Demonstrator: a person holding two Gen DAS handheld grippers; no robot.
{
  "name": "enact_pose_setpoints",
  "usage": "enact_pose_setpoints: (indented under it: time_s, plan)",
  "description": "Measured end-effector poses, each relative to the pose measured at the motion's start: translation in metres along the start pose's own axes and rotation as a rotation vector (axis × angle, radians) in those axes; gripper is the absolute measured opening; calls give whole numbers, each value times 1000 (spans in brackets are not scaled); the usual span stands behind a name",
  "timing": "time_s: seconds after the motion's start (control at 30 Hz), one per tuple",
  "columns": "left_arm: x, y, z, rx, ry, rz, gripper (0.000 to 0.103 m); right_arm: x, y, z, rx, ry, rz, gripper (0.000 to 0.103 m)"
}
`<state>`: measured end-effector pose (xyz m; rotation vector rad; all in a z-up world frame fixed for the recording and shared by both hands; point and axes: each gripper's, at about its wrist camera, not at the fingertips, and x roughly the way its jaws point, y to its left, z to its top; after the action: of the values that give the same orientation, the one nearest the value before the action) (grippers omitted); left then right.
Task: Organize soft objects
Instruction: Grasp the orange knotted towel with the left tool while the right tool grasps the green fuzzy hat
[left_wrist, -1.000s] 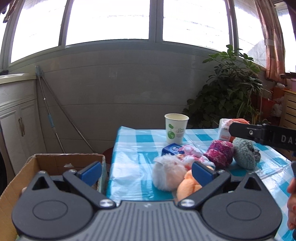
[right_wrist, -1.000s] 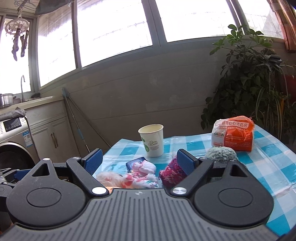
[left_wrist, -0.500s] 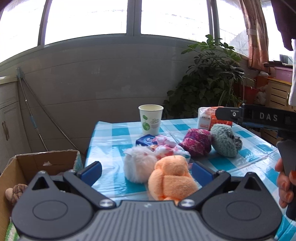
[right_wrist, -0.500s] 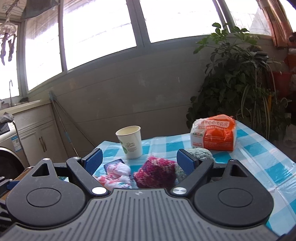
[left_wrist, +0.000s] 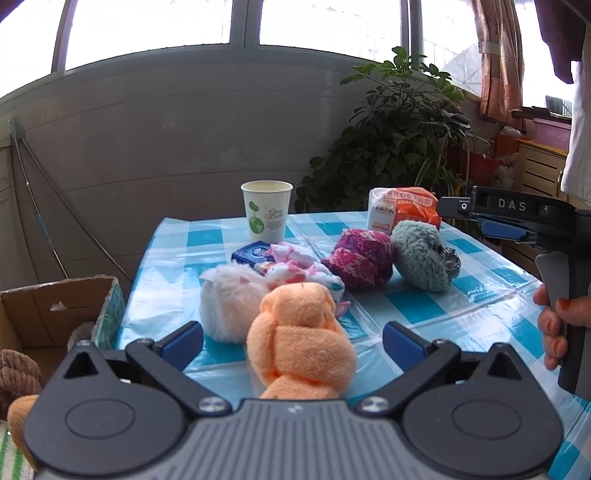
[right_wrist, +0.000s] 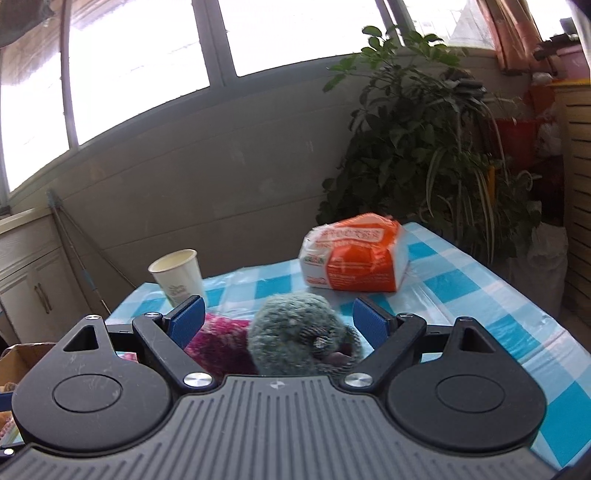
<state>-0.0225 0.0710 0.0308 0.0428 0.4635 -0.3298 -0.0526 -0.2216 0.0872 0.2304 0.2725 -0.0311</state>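
Soft items lie on the blue checked tablecloth (left_wrist: 436, 306). An orange knotted plush (left_wrist: 299, 339) sits between the fingers of my open left gripper (left_wrist: 291, 338), which does not touch it. Behind it are a white fluffy ball (left_wrist: 231, 302), a pink patterned cloth (left_wrist: 299, 266), a magenta knitted item (left_wrist: 360, 256) and a grey-green woolly item (left_wrist: 419, 254). My right gripper (right_wrist: 279, 321) is open with the grey-green woolly item (right_wrist: 295, 332) between its fingers and the magenta item (right_wrist: 221, 347) to its left. The right gripper's body (left_wrist: 517, 218) shows in the left wrist view.
A paper cup (left_wrist: 266, 210), an orange tissue pack (left_wrist: 404, 210) and a small blue packet (left_wrist: 253, 254) stand toward the table's back. A cardboard box (left_wrist: 55, 314) holding soft items is left of the table. A potted plant (right_wrist: 424, 140) stands behind. A hand (left_wrist: 557, 332) holds the right gripper's handle.
Both grippers have swung right and moved nearer the table. The orange plush now sits between the left fingers; the grey-green item now sits between the right fingers.
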Motion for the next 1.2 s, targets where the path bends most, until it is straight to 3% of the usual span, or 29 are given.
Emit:
enact_pose_setpoints:
  time_s: [0.3,0.63,1.1,1.2]
  plan:
    - [15,-6,-3,-17,46,-25,102,27,-11,-8,7,66,2,103]
    - [30,-4,0,-116,85,-83,102,56,-11,-11,-28,133,-14,103]
    - [57,1,-5,-175,168,-74,102,85,-12,-17,-40,211,-12,103]
    - [57,-3,-7,-156,156,-66,102,86,-14,-17,-31,211,-7,103]
